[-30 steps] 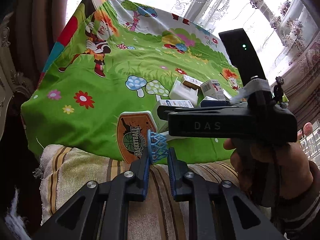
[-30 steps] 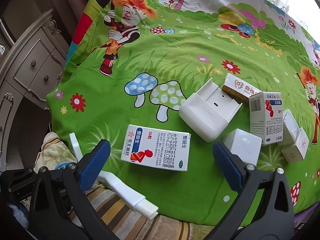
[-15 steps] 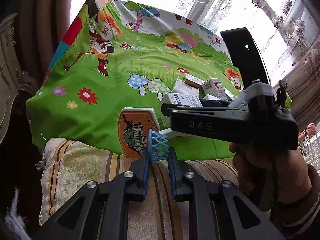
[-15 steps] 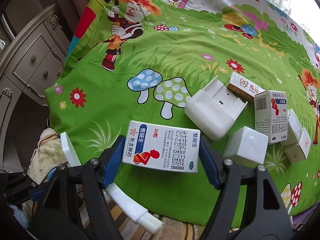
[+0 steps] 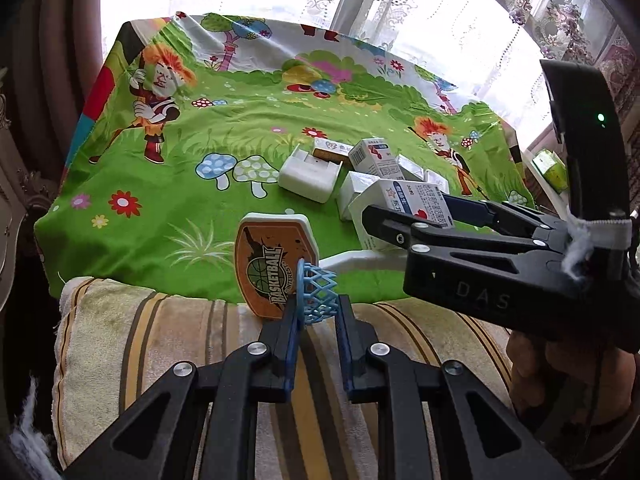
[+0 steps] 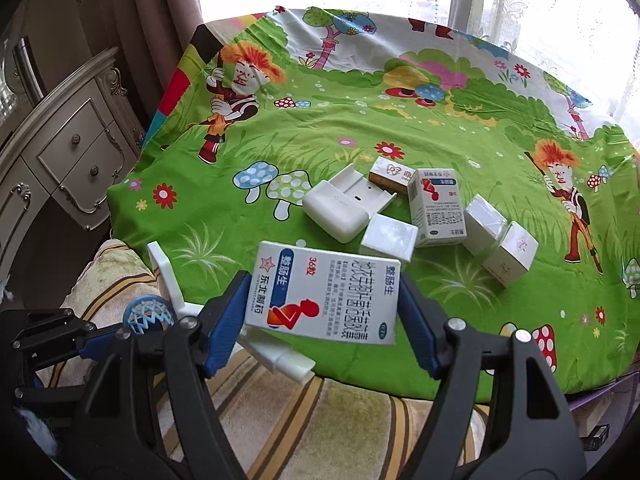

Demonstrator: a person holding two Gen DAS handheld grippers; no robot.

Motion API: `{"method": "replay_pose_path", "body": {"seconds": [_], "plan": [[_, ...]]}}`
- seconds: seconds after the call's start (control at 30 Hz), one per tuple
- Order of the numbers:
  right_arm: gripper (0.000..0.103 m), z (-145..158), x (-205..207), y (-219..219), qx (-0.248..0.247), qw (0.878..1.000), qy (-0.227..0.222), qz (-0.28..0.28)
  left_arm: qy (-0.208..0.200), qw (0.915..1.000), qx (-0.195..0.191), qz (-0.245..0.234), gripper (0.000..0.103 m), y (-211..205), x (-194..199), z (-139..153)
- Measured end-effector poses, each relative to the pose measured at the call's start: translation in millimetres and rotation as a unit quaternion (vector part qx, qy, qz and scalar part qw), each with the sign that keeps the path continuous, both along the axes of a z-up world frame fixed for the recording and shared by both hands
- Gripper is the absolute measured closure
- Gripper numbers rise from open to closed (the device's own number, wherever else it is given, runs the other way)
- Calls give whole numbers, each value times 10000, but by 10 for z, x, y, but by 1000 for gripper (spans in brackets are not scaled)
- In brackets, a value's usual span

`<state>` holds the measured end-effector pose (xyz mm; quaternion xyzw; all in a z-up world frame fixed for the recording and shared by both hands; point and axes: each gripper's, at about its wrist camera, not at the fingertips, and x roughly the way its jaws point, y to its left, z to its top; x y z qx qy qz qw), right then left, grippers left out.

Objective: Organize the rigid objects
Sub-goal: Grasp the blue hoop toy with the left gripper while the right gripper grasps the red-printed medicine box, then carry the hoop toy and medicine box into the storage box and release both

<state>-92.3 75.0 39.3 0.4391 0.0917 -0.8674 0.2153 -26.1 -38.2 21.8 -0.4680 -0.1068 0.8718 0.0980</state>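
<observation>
The right gripper (image 6: pixel 320 316) grasps a white medicine box (image 6: pixel 326 294) with blue and red print, its blue fingers (image 6: pixel 226 322) pressed against the two short ends. The box is tilted and hangs above the near edge of the desk (image 6: pixel 520 320), which is covered by a green cartoon cloth (image 6: pixel 320 128). In the left wrist view the same box (image 5: pixel 404 208) shows between the right gripper's black arms, and a hand (image 5: pixel 560 372) holds that gripper's handle from below.

The left gripper (image 5: pixel 318 320) is clenched on the light blue net (image 5: pixel 318 294) of a toy basketball hoop. The hoop's orange backboard (image 5: pixel 276 264) stands upright just past the fingers (image 5: pixel 288 336), and its white arm (image 5: pixel 360 258) runs off to the right, over the desk's near edge. Below it lies a striped towel (image 5: pixel 160 340).

Further back on the cloth a cluster of things lies close together: a white plastic holder (image 6: pixel 340 210), a white cube-shaped box (image 6: pixel 388 238) touching it, a small brown and white box (image 6: pixel 390 174), a standing box with a red mark (image 6: pixel 436 206) and two more white boxes (image 6: pixel 496 236) to the right. A carved drawer cabinet (image 6: pixel 68 160) stands left of the desk.
</observation>
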Motion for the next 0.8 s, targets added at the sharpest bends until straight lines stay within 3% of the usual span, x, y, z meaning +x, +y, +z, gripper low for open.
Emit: {"method": "replay_pose_path", "body": {"seconds": [0.43, 0.8], "plan": [[28, 158, 270, 1233, -467, 9940, 140, -980, 117, 9965, 124, -816, 85, 923, 43, 101], [28, 133, 631, 2500, -710, 9771, 121, -2002, 238, 9824, -80, -1853, 85, 1930, 167, 176]]}}
